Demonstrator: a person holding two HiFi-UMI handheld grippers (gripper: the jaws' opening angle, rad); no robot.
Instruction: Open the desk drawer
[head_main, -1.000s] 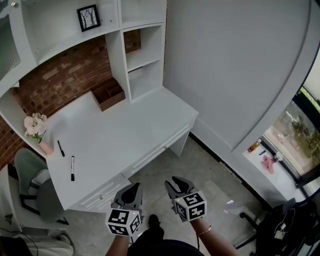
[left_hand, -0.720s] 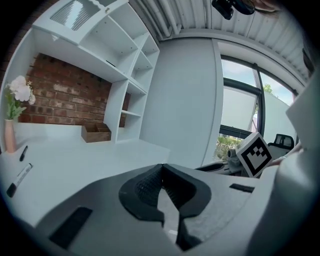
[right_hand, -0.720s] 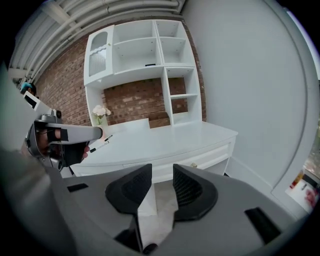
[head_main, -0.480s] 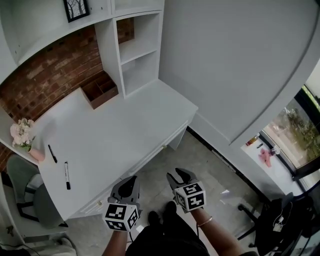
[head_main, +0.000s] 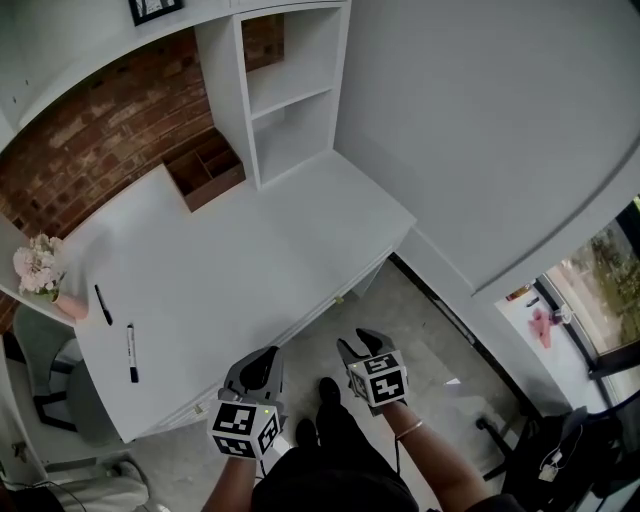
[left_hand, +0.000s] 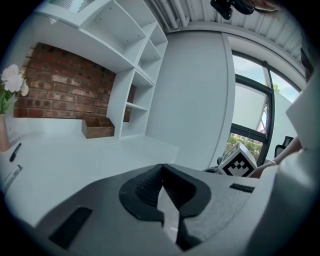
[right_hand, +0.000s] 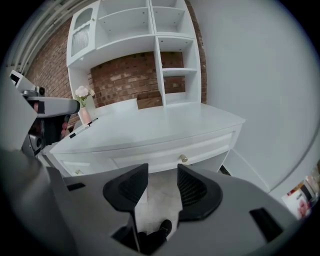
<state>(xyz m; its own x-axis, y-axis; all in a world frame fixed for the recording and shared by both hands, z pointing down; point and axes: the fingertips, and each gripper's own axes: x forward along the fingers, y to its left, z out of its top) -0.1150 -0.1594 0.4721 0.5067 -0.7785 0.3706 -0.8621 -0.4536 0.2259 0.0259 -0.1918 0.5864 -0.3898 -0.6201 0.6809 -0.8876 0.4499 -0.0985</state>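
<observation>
Head view: the left gripper (head_main: 262, 362) and the right gripper (head_main: 362, 344) hang side by side over the floor (head_main: 405, 318), just short of the near edge of the white tabletop (head_main: 230, 265). Only this view shows both together, and the marker (head_main: 131, 352) lying far left.
Left gripper view: its fingers (left_hand: 145, 187) are pressed together with nothing between them. It looks across the tabletop to the wooden box (left_hand: 97, 128) and shows no drawer front.
Right gripper view: its fingers (right_hand: 197, 192) are spreading apart, with only floor and a shoe (right_hand: 162, 227) in the gap. Only this view shows the drawer face-on.
Drawer (right_hand: 210, 148): closed, under the tabletop's near edge, right of the middle, ahead of the right gripper and well apart from it.
Knob (right_hand: 183, 158): small, round and brass-coloured, at the centre of the drawer front.
Handling: probably a stiff panel that slides straight and is moderately light. The knob looks smooth and could slip.
Hold: one finger on each side of the knob, then pull straight towards the near side.
</observation>
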